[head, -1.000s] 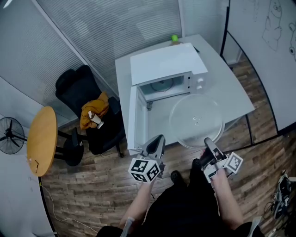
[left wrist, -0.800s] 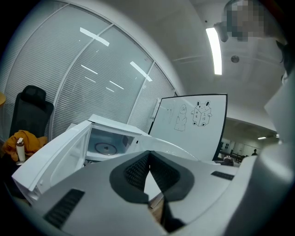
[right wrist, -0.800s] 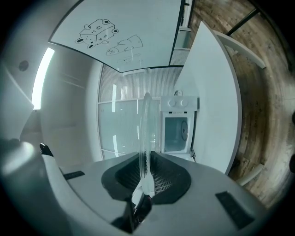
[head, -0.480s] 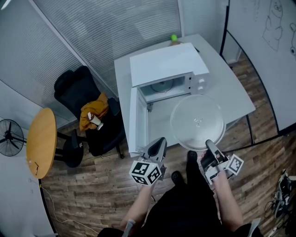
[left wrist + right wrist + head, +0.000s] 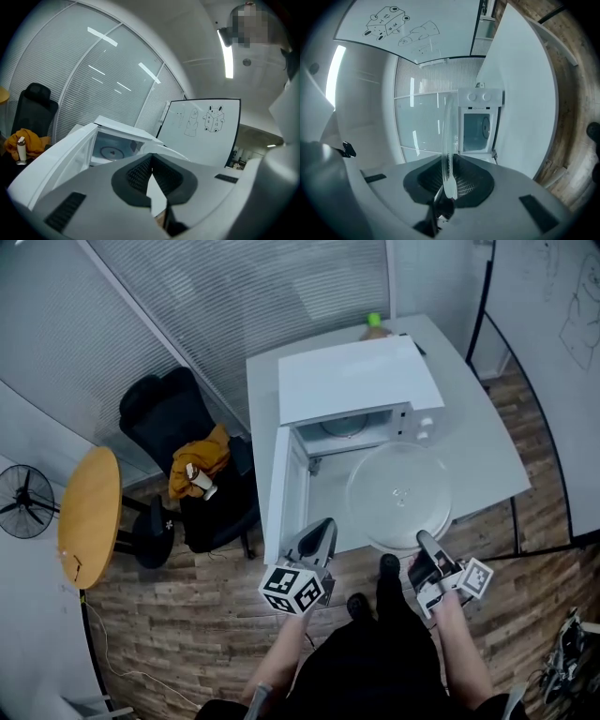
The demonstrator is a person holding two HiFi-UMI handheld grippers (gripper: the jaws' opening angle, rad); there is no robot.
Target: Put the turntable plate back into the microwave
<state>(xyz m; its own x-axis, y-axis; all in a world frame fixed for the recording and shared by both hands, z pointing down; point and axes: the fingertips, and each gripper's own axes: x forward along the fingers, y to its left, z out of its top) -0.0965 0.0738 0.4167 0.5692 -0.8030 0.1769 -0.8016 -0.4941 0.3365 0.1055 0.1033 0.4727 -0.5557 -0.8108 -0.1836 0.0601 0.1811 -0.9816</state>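
A white microwave point(image 5: 361, 381) stands on a white table point(image 5: 478, 442), its door point(image 5: 281, 493) swung open to the left. The cavity point(image 5: 352, 427) shows its roller ring. The clear glass turntable plate point(image 5: 398, 498) hangs level in front of the opening, over the table's near edge. My right gripper point(image 5: 424, 545) is shut on the plate's near rim. In the right gripper view the plate point(image 5: 449, 136) runs edge-on between the pads toward the microwave point(image 5: 480, 119). My left gripper point(image 5: 323, 529) is shut and empty below the door. The left gripper view looks at the microwave point(image 5: 112, 140).
A black office chair point(image 5: 164, 423) with an orange cloth and a bottle point(image 5: 199, 479) stands left of the table. Farther left are a round wooden table point(image 5: 89, 517) and a fan point(image 5: 23, 502). A green-capped bottle point(image 5: 374, 322) sits behind the microwave. A whiteboard point(image 5: 562, 324) lines the right wall.
Both grippers and the plate have edged a little toward the microwave. The head view has shifted, so the table sits slightly lower and to the right.
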